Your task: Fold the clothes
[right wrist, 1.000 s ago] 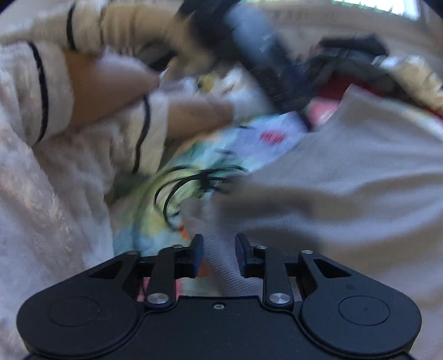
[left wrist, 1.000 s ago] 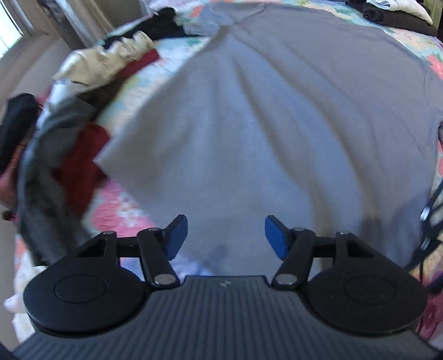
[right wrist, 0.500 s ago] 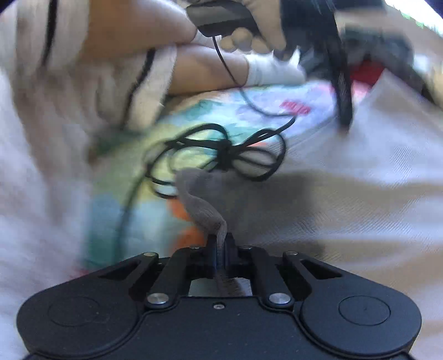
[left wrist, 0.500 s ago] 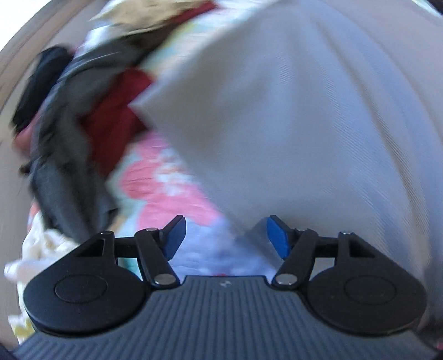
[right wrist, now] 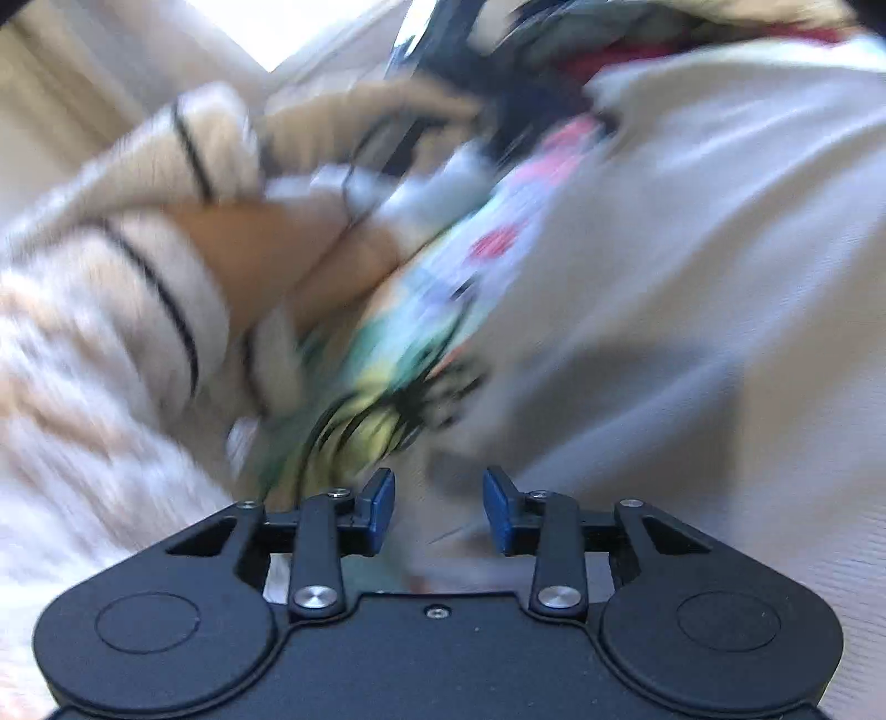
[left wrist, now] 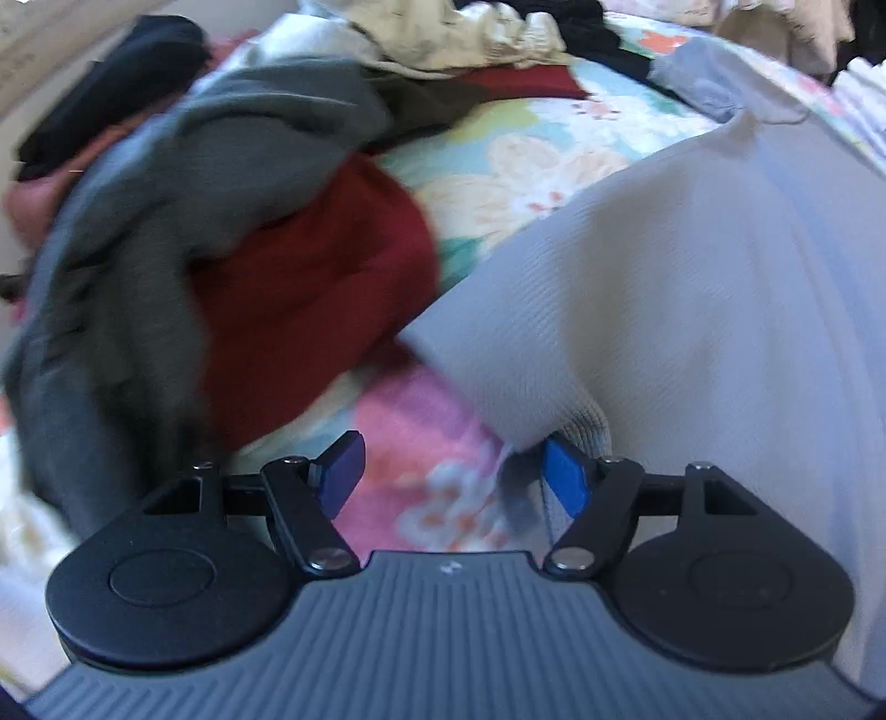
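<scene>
Barely begun: grey shirt (left wrist: 692, 266) spread unfolded on bed (left wrist: 526, 155); left tool (left wrist: 451, 471) released at its corner, right tool (right wrist: 439, 509) released, empty.

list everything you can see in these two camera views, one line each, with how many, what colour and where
Light grey garment: one, pale grey, spread over the right of the bed, corner at the left hand-held gripper.
Red garment: one, dark red, in the pile at left.
Dark grey garment: one, charcoal, draped over the red one.
Cream garment: one, off-white, far edge of pile.
Black garment: one, black, far left.
Floral bedspread: one, multicoloured, underneath.
Black cable: blurred, on the bedspread.
Person's arm: striped cream sleeve.
Left hand-held gripper: open.
Right hand-held gripper: open.
</scene>
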A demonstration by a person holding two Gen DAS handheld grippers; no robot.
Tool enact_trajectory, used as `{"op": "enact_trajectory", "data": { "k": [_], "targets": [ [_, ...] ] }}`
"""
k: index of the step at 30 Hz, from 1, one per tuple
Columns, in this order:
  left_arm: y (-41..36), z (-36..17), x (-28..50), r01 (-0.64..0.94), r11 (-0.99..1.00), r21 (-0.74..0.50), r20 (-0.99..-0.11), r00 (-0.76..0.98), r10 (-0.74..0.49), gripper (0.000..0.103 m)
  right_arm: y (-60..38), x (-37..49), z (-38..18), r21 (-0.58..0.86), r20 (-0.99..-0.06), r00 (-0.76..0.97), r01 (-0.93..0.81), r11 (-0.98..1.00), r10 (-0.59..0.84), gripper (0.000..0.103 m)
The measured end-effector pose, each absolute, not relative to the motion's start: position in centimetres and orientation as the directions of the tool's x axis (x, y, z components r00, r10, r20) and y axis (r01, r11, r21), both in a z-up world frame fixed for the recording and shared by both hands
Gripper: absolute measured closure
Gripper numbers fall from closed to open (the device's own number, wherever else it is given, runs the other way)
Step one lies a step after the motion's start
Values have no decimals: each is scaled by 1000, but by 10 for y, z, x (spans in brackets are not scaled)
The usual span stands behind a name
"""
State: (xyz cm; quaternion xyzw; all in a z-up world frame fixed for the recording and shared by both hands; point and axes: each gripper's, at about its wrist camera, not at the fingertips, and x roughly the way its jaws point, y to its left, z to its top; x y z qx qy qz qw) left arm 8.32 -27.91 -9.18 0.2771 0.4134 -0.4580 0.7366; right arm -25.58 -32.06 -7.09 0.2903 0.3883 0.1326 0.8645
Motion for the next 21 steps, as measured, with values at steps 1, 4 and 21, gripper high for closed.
{"op": "enact_trajectory", "data": {
  "k": [1, 4, 21],
  "targets": [
    [-286, -97, 84, 907, 418, 41, -864, 242, -442, 29, -330, -264, -66, 595, -598, 686, 34, 803, 414, 62],
    [-299, -104, 85, 926, 373, 62, -847, 246, -471, 36, -348, -286, -58, 475, -663, 711, 158, 866, 234, 61],
    [-289, -60, 85, 806, 529, 264, -706, 536, -463, 78, -385, -350, -87, 284, -794, 603, 476, 833, -74, 56]
  ]
}}
